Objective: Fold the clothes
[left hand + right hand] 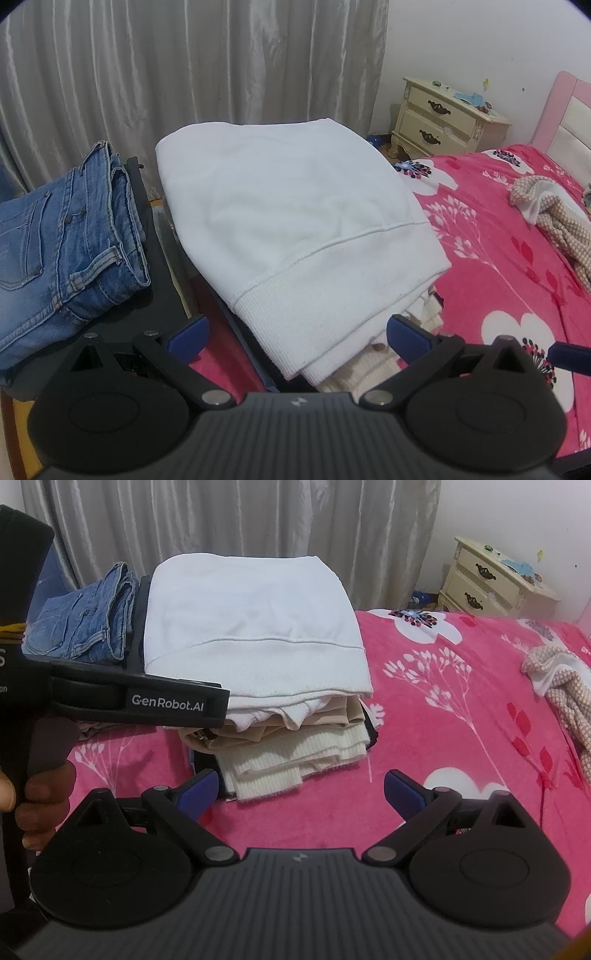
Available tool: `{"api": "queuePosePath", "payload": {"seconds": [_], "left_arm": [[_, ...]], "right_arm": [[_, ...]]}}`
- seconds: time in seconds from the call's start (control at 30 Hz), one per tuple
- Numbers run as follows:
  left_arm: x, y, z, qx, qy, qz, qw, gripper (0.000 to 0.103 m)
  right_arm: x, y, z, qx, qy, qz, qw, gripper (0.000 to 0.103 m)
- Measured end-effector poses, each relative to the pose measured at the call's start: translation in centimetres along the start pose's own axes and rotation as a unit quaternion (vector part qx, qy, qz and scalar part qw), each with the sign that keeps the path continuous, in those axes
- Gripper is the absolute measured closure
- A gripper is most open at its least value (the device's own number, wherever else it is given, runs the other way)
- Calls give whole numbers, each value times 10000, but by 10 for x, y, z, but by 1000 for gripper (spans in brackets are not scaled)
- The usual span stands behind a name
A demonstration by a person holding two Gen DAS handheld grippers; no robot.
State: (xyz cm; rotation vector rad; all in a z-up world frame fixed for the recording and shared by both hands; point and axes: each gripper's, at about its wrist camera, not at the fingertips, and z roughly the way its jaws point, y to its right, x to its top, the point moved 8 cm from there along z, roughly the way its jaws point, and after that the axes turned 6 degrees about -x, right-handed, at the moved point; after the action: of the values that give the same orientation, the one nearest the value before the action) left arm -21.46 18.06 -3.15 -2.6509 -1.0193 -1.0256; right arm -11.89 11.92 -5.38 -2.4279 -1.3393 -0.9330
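Folded white sweatshirt (255,627) tops the stack of folded clothes (295,749) directly ahead of both tongs. Left gripper (297,334) and right gripper (301,792) are spread, holding nothing. Folded jeans (62,240) lie left of the left gripper.

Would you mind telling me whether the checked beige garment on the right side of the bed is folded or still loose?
Loose. The checked garment lies crumpled on the pink bedspread, apart from the folded stack topped by the white sweatshirt.
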Motion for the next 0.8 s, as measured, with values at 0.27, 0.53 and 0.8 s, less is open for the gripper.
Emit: {"api": "queuePosePath", "payload": {"seconds": [0.27,0.53,0.8], "left_arm": [[-3,0,0,20,-32,-43,10000,0],[-4,-1,1,45,-73,-74,9999,0],[-4,-1,1,47,-70,-60,9999,0]], "right_arm": [[-1,-1,0,-21,-19,-12,10000,6],[0,0,1,-43,-35,-17,10000,6],[0,0,2,-45,-39,-24,10000,6]]}}
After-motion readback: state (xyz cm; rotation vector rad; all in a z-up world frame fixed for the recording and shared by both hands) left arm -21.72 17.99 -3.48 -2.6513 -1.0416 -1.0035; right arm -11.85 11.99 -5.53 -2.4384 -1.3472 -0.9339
